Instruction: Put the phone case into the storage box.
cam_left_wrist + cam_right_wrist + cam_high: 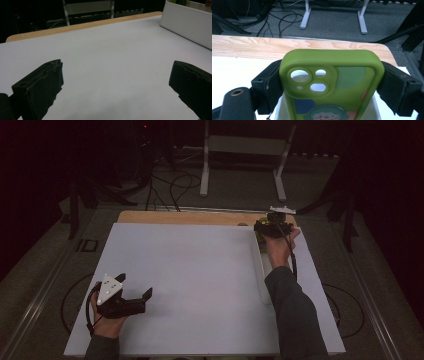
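A green phone case (pixel 332 82) with camera cut-outs and a cartoon print stands upright between the jaws of my right gripper (pixel 332 85), which is shut on its two sides. In the high view that right gripper (pixel 272 227) is held over the far end of a long white bin (pixel 263 275) at the table's right. My left gripper (pixel 134 287) rests low near the front left of the white table top (pixel 190 270), its jaws wide apart. Between its two black fingers (pixel 41 85) there is bare white surface.
The white bin's wall (pixel 185 25) rises at the right in the left gripper view, with something green inside it. A wooden edge (pixel 190 217) runs along the table's far side. Beyond it are cables and a white stand (pixel 245 150) on the floor.
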`<state>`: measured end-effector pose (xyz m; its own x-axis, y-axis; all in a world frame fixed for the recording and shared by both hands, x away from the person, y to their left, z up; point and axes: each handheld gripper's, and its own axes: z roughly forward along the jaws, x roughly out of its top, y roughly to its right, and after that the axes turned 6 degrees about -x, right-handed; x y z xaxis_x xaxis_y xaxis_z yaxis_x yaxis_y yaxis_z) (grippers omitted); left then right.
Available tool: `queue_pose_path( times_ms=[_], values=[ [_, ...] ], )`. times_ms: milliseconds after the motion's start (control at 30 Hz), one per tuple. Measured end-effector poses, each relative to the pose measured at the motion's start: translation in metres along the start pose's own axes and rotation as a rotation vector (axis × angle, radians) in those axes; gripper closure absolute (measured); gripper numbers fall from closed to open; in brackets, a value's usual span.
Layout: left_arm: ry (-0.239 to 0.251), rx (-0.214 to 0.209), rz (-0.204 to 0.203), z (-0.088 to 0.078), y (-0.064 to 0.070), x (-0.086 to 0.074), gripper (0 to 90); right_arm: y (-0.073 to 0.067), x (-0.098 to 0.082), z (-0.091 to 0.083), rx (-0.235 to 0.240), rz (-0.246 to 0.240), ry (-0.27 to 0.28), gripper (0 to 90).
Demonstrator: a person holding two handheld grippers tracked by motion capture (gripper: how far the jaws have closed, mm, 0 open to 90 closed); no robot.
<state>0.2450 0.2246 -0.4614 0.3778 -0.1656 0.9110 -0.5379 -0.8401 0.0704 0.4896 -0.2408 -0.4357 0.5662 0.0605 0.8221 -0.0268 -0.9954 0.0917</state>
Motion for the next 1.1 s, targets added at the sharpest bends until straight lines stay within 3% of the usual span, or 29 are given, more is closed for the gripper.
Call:
queue_pose_path(
  times_ms=[867,1100],
  values=[
    [0.001,0.001,-0.006,-0.001,-0.001,0.0,0.1,0.0,0.002,0.007,0.003,0.012,-0.012,14.1],
    [0.001,0.0,-0.006,0.0,-0.001,-0.001,0.1,0.001,0.0,0.011,0.02,0.027,-0.029,8.6]
  ],
)
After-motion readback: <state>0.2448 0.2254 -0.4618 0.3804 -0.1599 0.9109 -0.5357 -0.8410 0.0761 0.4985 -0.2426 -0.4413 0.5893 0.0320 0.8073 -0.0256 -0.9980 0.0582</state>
